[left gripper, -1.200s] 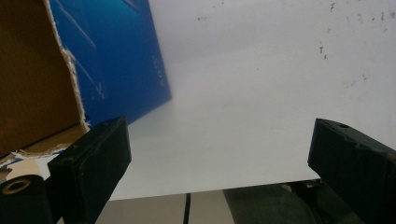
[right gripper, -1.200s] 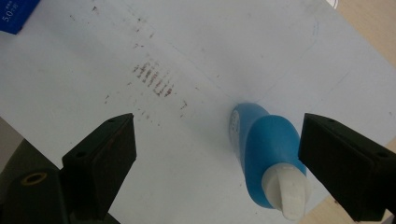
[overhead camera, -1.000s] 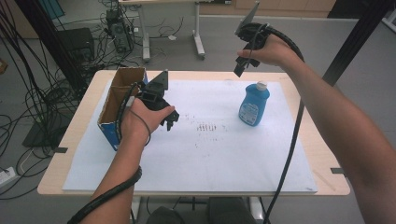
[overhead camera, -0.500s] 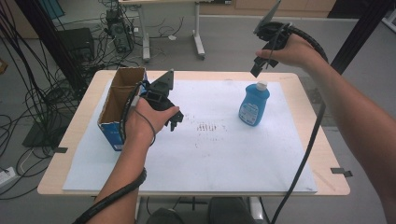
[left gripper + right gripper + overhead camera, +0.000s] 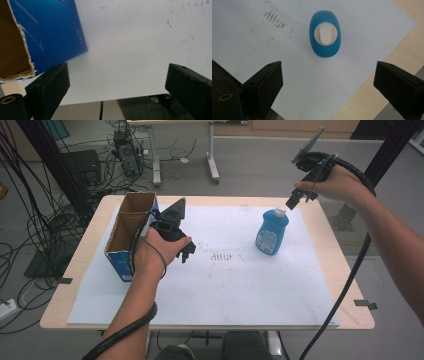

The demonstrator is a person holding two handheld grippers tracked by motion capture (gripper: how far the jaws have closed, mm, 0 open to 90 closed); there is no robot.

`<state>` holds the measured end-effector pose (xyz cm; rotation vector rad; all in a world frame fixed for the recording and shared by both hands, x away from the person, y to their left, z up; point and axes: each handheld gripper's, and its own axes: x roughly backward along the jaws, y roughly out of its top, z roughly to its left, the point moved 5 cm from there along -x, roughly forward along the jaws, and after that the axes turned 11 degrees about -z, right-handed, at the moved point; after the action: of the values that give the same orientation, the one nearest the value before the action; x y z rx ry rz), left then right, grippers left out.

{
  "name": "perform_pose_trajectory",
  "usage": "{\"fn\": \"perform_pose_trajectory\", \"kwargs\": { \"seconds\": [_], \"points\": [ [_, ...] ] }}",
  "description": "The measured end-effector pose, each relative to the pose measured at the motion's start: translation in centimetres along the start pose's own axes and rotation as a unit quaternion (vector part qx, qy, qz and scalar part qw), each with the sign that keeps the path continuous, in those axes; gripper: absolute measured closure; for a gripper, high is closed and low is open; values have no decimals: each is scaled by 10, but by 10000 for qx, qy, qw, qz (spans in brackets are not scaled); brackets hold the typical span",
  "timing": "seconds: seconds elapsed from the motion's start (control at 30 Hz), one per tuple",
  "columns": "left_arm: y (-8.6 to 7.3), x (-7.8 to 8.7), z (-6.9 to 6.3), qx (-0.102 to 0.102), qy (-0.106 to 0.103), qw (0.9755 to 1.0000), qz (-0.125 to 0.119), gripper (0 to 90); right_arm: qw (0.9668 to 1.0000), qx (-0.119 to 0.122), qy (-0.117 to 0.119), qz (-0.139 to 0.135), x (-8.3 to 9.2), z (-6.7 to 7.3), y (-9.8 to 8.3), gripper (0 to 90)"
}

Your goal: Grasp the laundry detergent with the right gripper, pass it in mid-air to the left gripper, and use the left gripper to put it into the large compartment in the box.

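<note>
A blue bottle (image 5: pixel 272 231) with a white cap stands upright on the white sheet (image 5: pixel 225 290), right of centre. My right gripper (image 5: pixel 296 200) hangs in the air just above and to the right of the cap. It looks straight down on the bottle (image 5: pixel 325 47); its jaws have just been opening further, and nothing is between them (image 5: pixel 327 92). My left gripper (image 5: pixel 187 251) hovers low over the sheet beside an open cardboard box (image 5: pixel 127 227) with blue sides. It stands open and empty (image 5: pixel 117 92), with the box's blue wall (image 5: pixel 50 30) at upper left.
The wooden table (image 5: pixel 345 270) shows as a bare strip around the sheet. Faint dark smudges (image 5: pixel 222 256) mark the sheet's middle. Cables and a desk frame (image 5: pixel 212 165) lie on the floor beyond the far edge. A black cable (image 5: pixel 345 285) trails from my right gripper.
My right gripper has moved to the right, from left of the bottle's cap to its right side. The left hand and the bottle have stayed put.
</note>
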<state>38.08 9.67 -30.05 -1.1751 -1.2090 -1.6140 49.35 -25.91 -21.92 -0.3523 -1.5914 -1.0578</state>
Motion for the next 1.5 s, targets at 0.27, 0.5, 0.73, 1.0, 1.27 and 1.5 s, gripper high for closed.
{"fn": "perform_pose_trajectory", "kwargs": {
  "seconds": [0.27,0.5,0.73,1.0,1.27,1.5],
  "points": [
    [3,-2,-2,-42,1,10000,-5,62,9999,18,47,-122,-2,-10,-22,73],
    [3,-1,-3,-68,-40,10000,-22,62,9995,157,106,-245,-16,-16,-44,63],
    [1,-3,-2,-39,-52,10000,-25,58,9979,208,190,-578,-32,-20,-59,56],
    [1,-6,1,-24,-70,10000,15,58,9929,188,383,-1107,-57,-22,-74,54],
    [4,-12,-2,-34,-79,9999,54,60,9868,199,532,-1514,-78,-26,-85,51],
    [7,-14,-4,-30,-56,10000,56,59,9803,269,570,-1872,-90,-24,-88,48]
  ]
}}
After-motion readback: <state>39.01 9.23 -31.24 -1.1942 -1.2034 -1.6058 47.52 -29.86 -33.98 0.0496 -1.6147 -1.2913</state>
